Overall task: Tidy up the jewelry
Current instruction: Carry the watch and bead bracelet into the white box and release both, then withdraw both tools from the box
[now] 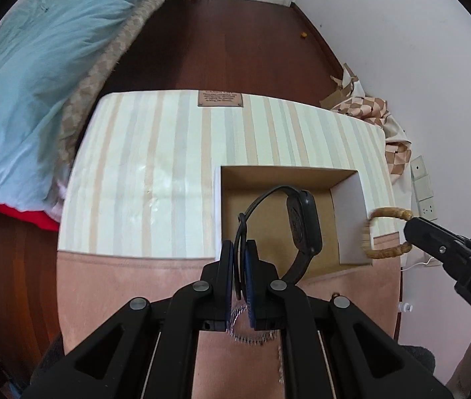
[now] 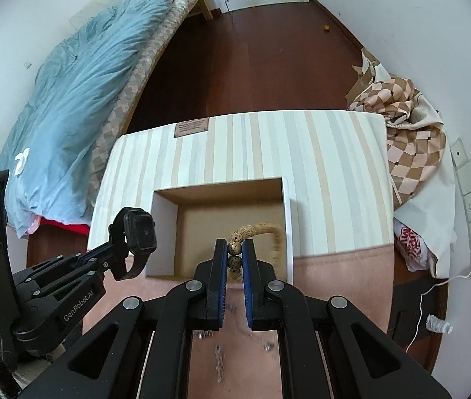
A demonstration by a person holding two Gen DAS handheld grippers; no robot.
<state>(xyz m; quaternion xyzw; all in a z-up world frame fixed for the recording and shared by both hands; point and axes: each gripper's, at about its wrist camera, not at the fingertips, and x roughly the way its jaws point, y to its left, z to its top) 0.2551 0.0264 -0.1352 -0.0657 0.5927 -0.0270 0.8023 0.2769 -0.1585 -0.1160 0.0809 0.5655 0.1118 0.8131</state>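
Judging by the bare brown floor of the cardboard box (image 2: 222,219), nothing has been put away yet, and both pieces in hand are only on their way in. The left tongs (image 1: 239,259) are clamped on the strap of a black watch (image 1: 302,226), which hangs in the air just above the box's near left part; in the right wrist view the same watch (image 2: 141,229) sits at the left rim of the box. The watch's long axis runs roughly away from the tongs, the case standing on edge with its back toward the left camera and its screen facing the right-hand side, and the strap arches over in a loop back to the grip. The right tongs (image 2: 235,256) are closed on two speckled beads of a tan beaded bracelet (image 2: 255,229), whose loop reaches forward over the box's right wall; part of it is blurred, so its exact hang is unclear. In the left view the bracelet (image 1: 385,229) stands as an upright ring beside the white outer wall. A silver chain (image 2: 219,362) lies on the pink front part of the desk (image 2: 335,266), below both tongs, so at least that piece is left to collect after these two are lowered and released.
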